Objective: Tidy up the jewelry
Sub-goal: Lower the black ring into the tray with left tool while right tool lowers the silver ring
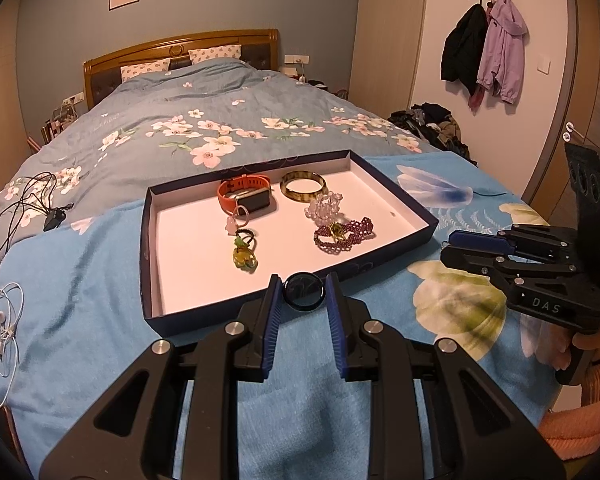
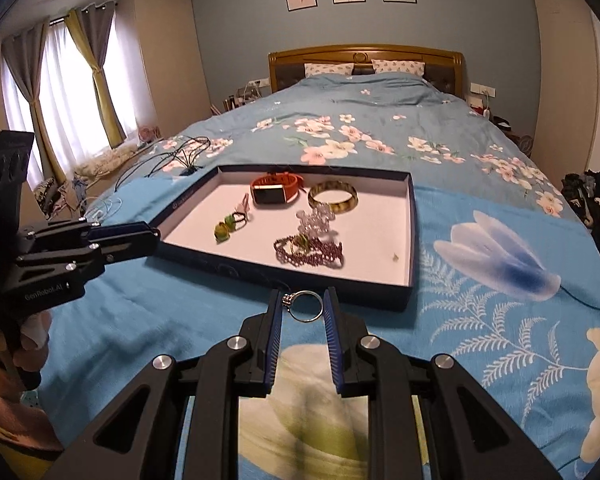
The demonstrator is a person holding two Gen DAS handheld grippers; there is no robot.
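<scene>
Blue-walled bedroom (image 2: 240, 20), floral bed (image 2: 380, 120)

1. One shallow dark box (image 1: 396, 196), the landmark.
2. Inside the box: one orange-strapped watch (image 1: 246, 196), one brown bangle (image 1: 302, 185), one clear beaded piece (image 1: 324, 208), one purple beaded bracelet (image 1: 342, 236).
3. Just before the box's near wall: two rings, one dark (image 1: 303, 291), one silver (image 2: 306, 304).

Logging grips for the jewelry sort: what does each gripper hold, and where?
Left gripper: dark ring, pinched across its band. Right gripper: silver ring, likewise.
</scene>
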